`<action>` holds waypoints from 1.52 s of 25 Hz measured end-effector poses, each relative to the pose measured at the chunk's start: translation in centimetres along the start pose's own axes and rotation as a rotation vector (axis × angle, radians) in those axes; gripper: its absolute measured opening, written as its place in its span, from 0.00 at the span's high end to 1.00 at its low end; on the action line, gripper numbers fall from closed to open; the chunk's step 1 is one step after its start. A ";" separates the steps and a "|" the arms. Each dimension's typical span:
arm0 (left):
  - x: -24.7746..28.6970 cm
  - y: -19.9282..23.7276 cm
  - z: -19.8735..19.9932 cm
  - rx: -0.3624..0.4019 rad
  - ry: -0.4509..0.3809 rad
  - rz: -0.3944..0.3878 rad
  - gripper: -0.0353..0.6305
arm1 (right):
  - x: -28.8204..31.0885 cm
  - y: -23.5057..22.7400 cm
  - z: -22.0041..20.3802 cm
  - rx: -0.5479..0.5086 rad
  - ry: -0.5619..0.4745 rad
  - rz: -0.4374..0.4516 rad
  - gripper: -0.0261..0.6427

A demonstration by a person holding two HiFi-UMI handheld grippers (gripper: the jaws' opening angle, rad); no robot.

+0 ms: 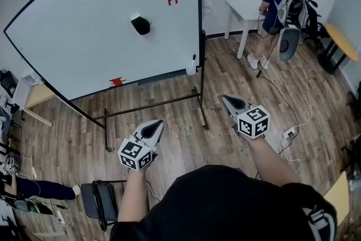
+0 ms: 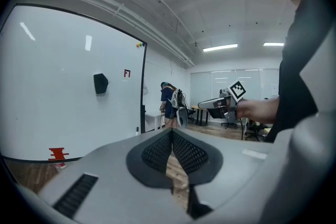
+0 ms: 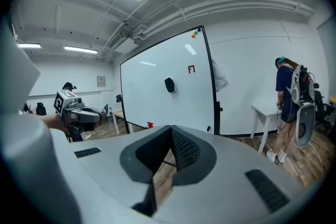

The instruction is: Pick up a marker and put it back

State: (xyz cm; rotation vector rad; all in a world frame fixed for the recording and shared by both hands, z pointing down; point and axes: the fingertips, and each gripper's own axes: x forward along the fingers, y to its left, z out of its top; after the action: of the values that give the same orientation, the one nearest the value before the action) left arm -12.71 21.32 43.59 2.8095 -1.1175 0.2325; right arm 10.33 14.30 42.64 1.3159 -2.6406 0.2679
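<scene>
The left gripper [image 1: 158, 123] and right gripper [image 1: 226, 99] are both clenched on nothing, jaws pressed together, and are held over the wooden floor [image 1: 186, 141]. A small red thing, seemingly the marker [image 1: 116, 82], sits at the whiteboard's [image 1: 84, 25] lower edge, left of its middle. It is well apart from both grippers, which point toward the whiteboard.
</scene>
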 end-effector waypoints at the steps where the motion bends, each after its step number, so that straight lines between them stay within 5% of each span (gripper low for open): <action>1: -0.1 0.3 -0.1 -0.001 -0.002 -0.005 0.93 | 0.1 0.2 -0.2 -0.002 0.007 -0.004 0.97; 19: 1.9 5.1 -2.4 0.015 0.016 0.024 0.93 | 7.1 -1.7 -1.6 0.004 0.075 0.000 0.97; 38: 15.2 15.1 -1.0 -0.026 0.092 0.055 0.93 | 20.6 -14.4 -0.4 0.034 0.114 0.045 0.97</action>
State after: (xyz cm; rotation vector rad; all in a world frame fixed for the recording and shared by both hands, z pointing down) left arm -12.29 0.28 48.01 2.7171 -1.1700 0.3462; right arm 9.69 -9.95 49.06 1.2138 -2.5841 0.3840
